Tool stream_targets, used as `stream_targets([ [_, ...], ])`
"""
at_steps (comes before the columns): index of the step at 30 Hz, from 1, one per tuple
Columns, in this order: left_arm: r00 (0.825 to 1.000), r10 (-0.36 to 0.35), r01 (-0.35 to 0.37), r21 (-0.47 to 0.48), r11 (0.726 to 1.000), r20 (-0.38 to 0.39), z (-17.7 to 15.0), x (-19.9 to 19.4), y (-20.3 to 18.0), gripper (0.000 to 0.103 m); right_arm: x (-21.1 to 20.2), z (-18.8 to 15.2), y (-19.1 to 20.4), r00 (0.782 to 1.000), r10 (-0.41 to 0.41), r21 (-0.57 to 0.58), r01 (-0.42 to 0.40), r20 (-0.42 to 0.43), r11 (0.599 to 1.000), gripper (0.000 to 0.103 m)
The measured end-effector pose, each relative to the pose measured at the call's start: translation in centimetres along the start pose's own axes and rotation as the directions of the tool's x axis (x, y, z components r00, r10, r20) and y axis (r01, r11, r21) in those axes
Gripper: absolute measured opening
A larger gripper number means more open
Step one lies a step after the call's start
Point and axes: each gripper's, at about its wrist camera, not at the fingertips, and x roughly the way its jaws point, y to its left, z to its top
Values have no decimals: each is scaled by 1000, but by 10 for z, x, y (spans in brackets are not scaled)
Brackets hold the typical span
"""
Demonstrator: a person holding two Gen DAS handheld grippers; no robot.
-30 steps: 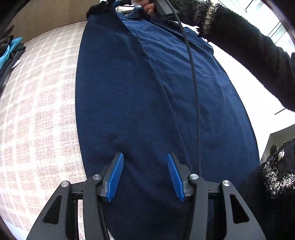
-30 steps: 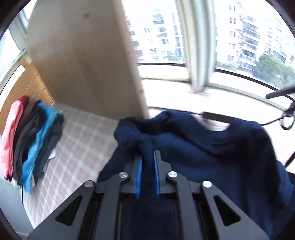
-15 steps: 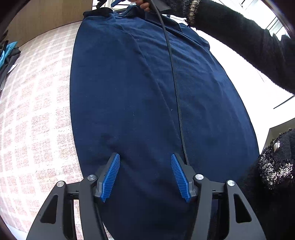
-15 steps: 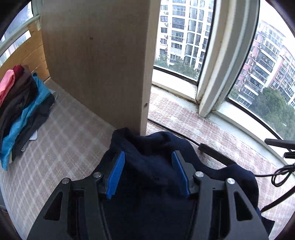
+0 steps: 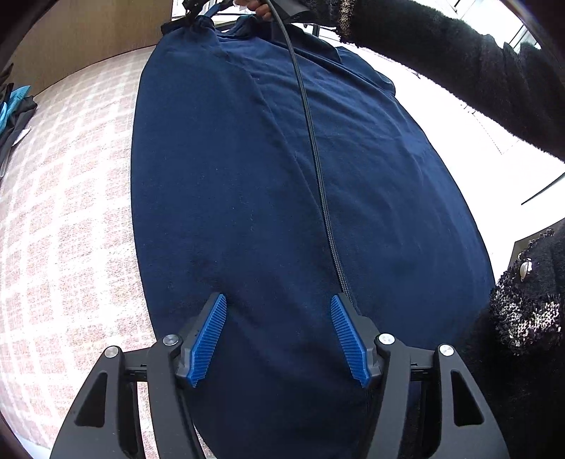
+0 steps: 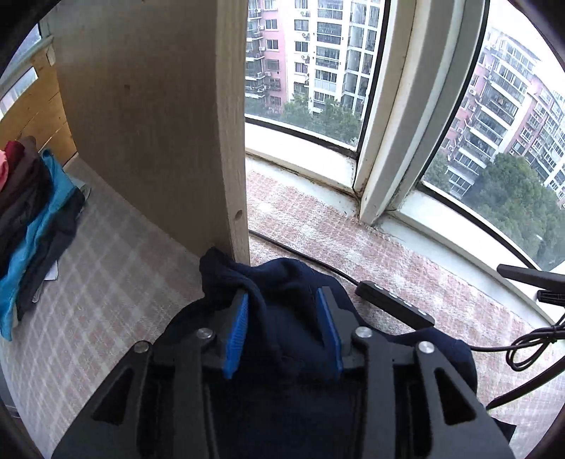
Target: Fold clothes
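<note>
A navy garment [image 5: 247, 197] lies spread lengthwise on the pink checked surface [image 5: 63, 229]. My left gripper [image 5: 277, 298] hovers over its near end; the blue pads stand apart, still opening, and they press on nothing. My right gripper [image 6: 282, 291] is at the far end, over a bunched corner of the navy garment [image 6: 268, 282]. Its jaws are closing with that cloth between them, and a fold drapes over the left pad [image 6: 235, 332]. In the left wrist view a hand [image 5: 254, 7] in a black sleeve holds the right gripper at the top edge.
A black cable [image 5: 317, 176] runs along the garment. Beyond the far end stand a wooden panel [image 6: 159, 123] and a curved window [image 6: 441, 123]. A black inline controller [image 6: 393, 303] and cables lie on the sill. Folded clothes [image 6: 31, 219] are stacked at the left. The person's body [image 5: 522, 335] is close on the right.
The right gripper let go of the bunched corner, spread its jaws, rolled, then narrowed them again around the cloth. The left jaws widened slightly; the garment lies flatter.
</note>
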Motion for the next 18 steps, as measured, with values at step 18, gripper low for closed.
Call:
stream_targets([
  [18, 986, 139, -111, -245, 963, 98, -107, -116, 18, 50, -174, -169, 33, 932, 361, 12, -361, 26, 932, 42],
])
